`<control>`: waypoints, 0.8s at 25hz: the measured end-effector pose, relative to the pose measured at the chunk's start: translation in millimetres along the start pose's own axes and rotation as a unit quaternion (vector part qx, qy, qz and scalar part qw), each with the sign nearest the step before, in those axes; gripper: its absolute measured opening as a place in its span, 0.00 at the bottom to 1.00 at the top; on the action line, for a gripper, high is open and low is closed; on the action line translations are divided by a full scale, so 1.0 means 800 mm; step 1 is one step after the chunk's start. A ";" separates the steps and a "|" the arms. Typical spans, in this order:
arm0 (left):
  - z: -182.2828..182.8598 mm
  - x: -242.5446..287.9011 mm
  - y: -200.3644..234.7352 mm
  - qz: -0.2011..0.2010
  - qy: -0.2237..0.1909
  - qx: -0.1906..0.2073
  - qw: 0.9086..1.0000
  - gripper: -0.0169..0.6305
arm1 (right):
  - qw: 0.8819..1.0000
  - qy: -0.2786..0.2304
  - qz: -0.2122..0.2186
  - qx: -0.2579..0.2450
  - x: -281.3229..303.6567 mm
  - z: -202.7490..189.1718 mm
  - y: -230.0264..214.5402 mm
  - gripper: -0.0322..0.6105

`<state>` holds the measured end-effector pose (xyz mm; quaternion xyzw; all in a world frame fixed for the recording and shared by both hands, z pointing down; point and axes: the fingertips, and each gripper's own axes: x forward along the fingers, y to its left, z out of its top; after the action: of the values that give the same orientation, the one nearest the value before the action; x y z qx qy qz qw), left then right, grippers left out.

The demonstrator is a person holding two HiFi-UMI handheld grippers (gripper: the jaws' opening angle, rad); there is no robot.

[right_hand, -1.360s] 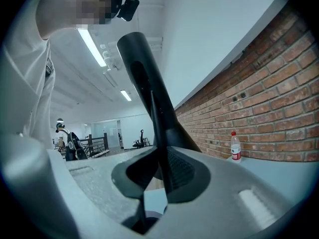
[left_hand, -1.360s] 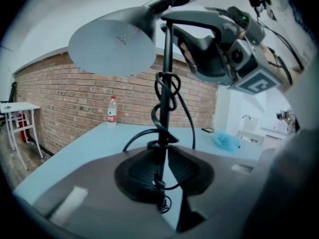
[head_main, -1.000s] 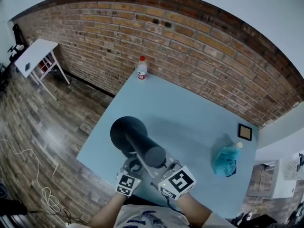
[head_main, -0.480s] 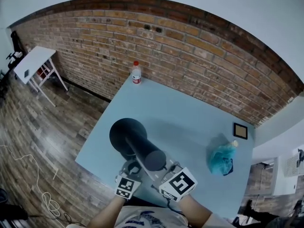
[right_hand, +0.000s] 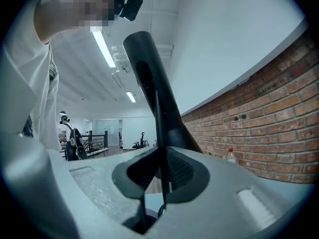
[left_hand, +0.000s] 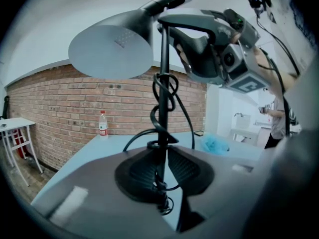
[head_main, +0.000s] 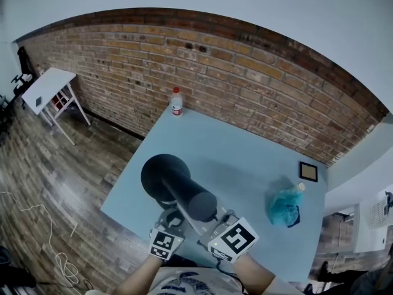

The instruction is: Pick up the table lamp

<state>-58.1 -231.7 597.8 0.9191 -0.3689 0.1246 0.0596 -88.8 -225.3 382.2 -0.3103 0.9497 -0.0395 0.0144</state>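
The black table lamp (head_main: 178, 186) is held over the near edge of the light-blue table (head_main: 245, 158). Its round shade (left_hand: 112, 49) points away from me. My left gripper (head_main: 169, 223) is shut on the thin upright stem (left_hand: 162, 143), which has the cord wound around it. My right gripper (head_main: 215, 225) is shut higher up on the lamp's slanted neck (right_hand: 159, 153); it also appears in the left gripper view as the right gripper (left_hand: 219, 54) above the stem. The lamp's base is hidden below the jaws.
A water bottle (head_main: 177, 101) stands at the table's far corner by the brick wall. A teal plastic bag (head_main: 284, 206) and a small dark square frame (head_main: 308, 171) lie at the right. A white side table (head_main: 48, 88) and loose cables (head_main: 55, 251) are on the wooden floor at left.
Both grippers have risen a little with the lamp, which now looks slightly larger and nearer in the head view. The grips have not changed.
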 end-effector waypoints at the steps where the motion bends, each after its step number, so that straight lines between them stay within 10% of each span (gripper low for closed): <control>1: 0.004 -0.001 -0.002 -0.001 -0.002 0.002 1.000 0.12 | 1.000 -0.002 0.000 -0.002 -0.002 0.004 0.001 0.11; 20: 0.057 0.009 -0.020 -0.019 -0.014 0.020 1.000 0.12 | 0.999 -0.026 -0.013 -0.033 -0.026 0.050 -0.015 0.11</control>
<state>-33.4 -234.4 555.9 0.9286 -0.3495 0.1185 0.0382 -62.5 -225.3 343.1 -0.3234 0.9458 -0.0002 0.0284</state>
